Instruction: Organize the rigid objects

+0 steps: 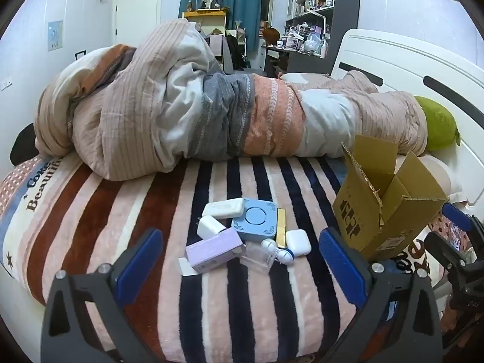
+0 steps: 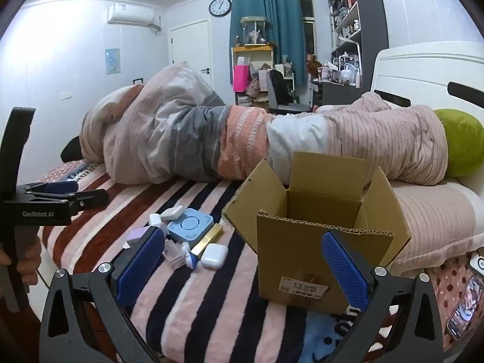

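Striped plush bedding (image 1: 169, 260) in pink, navy and rust is spread over a bed, and a rolled quilt (image 1: 193, 112) is laid across the far side, with a green cushion (image 1: 438, 127) at its right end against the white headboard (image 1: 423, 69). Behind the bed, a wall clock (image 2: 220, 6), teal curtains (image 2: 269, 21) and crowded shelves (image 2: 348, 21) are seen.

A cluster of small rigid items is gathered near the middle of the bedding. A blue square device (image 1: 256, 220) is set at its centre, with a white oblong case (image 1: 223, 208) touching its far left corner and a white charger plug (image 1: 209, 227) just beside it on the left. A lilac box (image 1: 214, 250) is laid at the near left, a gold bar (image 1: 281, 227) is pressed along the device's right side, and a white earbud case (image 1: 298, 242) is placed just right of the bar. A clear plastic case (image 1: 257, 259) and a white-and-blue round item (image 1: 281, 251) are found at the near edge of the cluster.

An open cardboard box (image 2: 320, 242) is stood upright to the right of the cluster, flaps raised, its inside seen as bare in the right wrist view.

The left gripper (image 1: 240, 260) is held low just short of the cluster, jaws spread wide with nothing between them. The right gripper (image 2: 242, 269) is likewise spread wide and unloaded, its right finger seen in front of the box's near wall.
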`<state>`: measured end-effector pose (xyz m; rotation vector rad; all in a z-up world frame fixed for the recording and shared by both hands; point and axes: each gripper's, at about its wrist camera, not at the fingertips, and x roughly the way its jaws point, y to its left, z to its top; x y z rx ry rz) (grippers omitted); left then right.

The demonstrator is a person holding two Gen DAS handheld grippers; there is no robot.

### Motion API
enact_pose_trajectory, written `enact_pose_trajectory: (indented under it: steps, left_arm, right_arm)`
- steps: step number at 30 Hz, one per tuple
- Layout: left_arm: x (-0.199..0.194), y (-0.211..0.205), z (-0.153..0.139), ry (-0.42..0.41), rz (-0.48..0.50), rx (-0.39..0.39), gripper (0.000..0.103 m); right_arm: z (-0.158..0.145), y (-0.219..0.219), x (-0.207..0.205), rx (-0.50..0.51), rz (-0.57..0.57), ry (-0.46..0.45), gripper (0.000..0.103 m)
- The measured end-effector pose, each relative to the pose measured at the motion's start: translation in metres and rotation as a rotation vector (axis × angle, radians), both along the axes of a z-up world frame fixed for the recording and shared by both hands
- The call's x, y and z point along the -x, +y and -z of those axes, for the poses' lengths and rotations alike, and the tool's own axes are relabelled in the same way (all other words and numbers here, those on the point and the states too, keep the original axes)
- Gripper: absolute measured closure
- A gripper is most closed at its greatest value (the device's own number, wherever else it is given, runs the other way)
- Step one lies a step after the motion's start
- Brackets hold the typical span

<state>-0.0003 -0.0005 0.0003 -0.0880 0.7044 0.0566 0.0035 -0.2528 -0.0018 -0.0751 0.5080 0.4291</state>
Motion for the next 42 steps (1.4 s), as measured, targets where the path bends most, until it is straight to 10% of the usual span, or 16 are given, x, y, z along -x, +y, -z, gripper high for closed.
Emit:
enact_pose_trajectory:
  steps: [42]
  left_arm:
    - [0.006,0.003,0.010,0.046,0.013,0.040,0.000]
  right_arm:
    - [0.002,0.013,0.012,0.034,-0.065,0.017,0.000]
